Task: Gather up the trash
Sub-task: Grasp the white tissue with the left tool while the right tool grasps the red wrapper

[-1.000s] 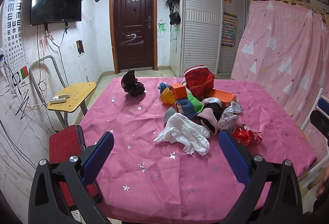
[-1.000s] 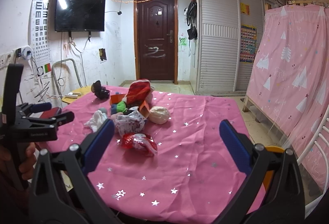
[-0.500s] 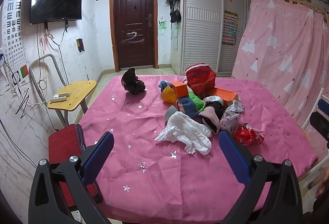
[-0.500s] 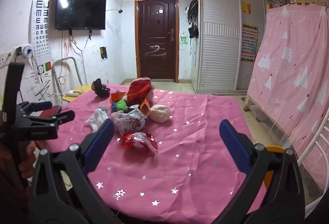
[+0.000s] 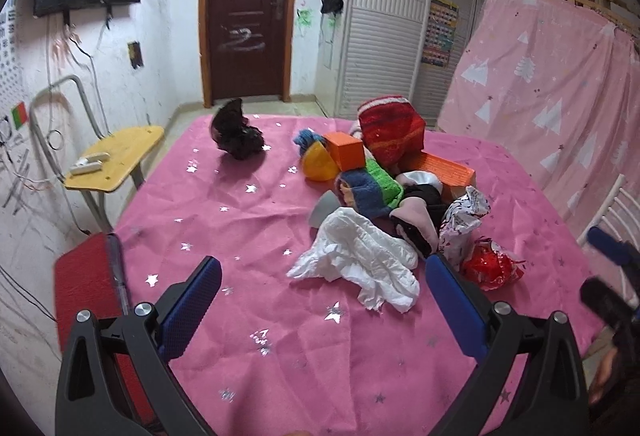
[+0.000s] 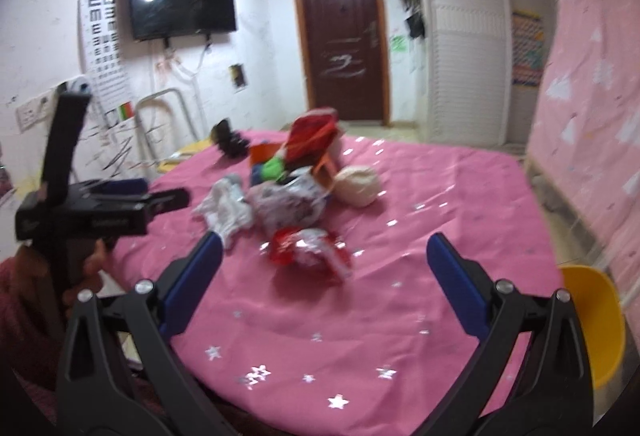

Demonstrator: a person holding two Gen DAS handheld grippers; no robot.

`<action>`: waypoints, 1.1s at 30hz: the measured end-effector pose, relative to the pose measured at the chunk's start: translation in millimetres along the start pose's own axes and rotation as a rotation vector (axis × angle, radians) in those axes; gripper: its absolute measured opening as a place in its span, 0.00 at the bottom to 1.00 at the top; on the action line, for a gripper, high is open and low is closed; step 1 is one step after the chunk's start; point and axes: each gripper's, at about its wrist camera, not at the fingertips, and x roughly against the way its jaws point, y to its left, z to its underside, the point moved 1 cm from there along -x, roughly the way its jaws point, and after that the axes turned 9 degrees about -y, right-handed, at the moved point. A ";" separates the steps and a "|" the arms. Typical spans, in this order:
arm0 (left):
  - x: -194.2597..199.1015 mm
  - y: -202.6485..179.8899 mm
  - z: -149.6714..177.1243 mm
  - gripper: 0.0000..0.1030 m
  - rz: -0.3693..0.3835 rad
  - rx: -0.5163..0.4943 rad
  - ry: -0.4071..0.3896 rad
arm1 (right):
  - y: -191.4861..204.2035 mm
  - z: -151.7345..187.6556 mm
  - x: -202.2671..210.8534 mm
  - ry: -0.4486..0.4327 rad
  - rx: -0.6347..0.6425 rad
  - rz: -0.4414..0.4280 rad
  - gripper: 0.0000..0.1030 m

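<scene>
A pile of clutter lies on the pink star-print tablecloth. At its near side is a crumpled white plastic bag, with a red foil wrapper and a printed white wrapper to its right. My left gripper hangs open above the cloth, just short of the white bag, nothing between its fingers. In the right wrist view the red foil wrapper sits straight ahead of my open right gripper, with the printed wrapper and white bag behind it.
Socks, a red knit hat, orange boxes and a black scrunched item share the table. A yellow chair and a red seat stand at the left. A yellow bin sits beyond the right table edge.
Both grippers have dropped and moved in toward the pile, so the clutter looks larger. The right wrist view has swung left and is motion-blurred. Both stay open.
</scene>
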 end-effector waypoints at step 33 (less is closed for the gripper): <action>-45.5 -9.4 -3.3 0.13 0.082 0.007 0.143 | -8.2 13.3 -74.5 0.246 -0.047 -0.099 0.34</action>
